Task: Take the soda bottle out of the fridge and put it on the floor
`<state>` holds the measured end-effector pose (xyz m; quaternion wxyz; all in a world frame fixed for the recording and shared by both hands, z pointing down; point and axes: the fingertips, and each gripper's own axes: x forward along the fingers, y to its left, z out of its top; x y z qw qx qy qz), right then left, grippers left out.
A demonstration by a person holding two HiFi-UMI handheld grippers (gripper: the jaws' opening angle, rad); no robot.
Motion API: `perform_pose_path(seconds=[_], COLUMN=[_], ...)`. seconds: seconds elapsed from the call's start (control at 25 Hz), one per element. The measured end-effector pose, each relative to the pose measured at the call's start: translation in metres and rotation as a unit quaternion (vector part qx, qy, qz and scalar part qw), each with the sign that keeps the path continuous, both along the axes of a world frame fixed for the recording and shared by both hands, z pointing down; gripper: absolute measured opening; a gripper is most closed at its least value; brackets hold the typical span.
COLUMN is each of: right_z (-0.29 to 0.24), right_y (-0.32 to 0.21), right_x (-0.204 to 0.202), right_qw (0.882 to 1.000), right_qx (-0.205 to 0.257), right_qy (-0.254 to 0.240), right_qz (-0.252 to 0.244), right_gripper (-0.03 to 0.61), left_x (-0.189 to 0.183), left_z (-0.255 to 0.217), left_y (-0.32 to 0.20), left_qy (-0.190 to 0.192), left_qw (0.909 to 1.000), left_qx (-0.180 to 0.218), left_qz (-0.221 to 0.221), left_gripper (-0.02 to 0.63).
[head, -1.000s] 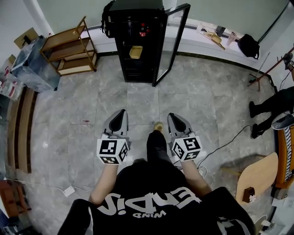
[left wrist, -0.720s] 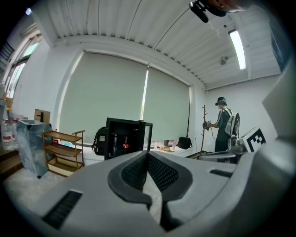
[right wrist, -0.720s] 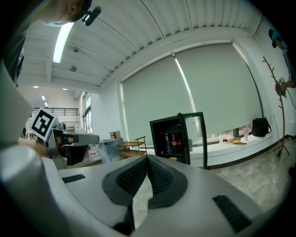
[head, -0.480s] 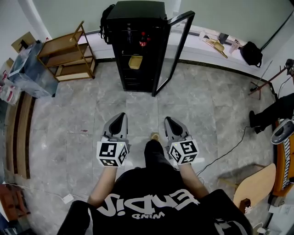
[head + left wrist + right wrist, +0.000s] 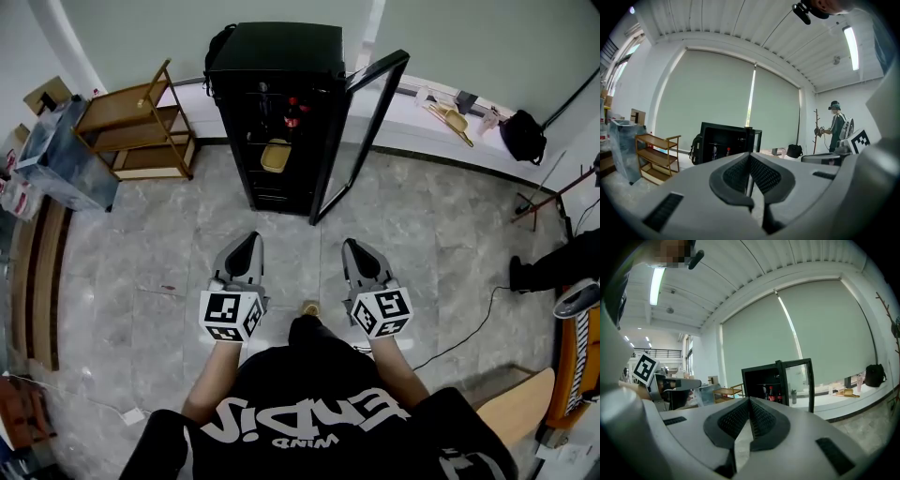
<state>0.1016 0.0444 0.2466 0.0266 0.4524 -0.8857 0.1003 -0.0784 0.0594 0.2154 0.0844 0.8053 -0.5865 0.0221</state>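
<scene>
We hold our left gripper and right gripper out side by side, roughly level, forearms extended, both pairs of jaws closed on nothing.

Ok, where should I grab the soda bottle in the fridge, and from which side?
Probably around its body, below the neck, coming in level through the open front. The soda bottle stands upright high up in the fridge, with other bottles close beside it, and the door is swung aside to the right.
</scene>
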Motion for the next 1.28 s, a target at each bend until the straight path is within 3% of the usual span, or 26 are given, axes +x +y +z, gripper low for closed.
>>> perform_pose_path(seconds=[0.36,0.6,1.28], right_z=[-0.004,-0.002,0.007], right_y=[-0.085,-0.123,-0.206], right_x=[-0.003,-0.022,-0.060], right_qw=[1.000,0.999,1.000], right_qx=[0.002,-0.005,-0.017], right_qy=[-0.009,-0.017,-0.019], right_qz=[-0.030,-0.035,0.013], right_gripper=[0.025,0.025,0.024], left_x=[0.008,-0.005,-0.031], left_z=[-0.005,-0.002,0.010], left_y=[-0.078,-0.114,-0.241], left_qy=[0.019,0.003,-0.003], left_qw=[0.9998,0.9999,0.9981], left_qx=[0.006,-0.001,-0.011], left_qz=[-0.008,-0.010,0.060], left_gripper=[0.007,0.008,0.008])
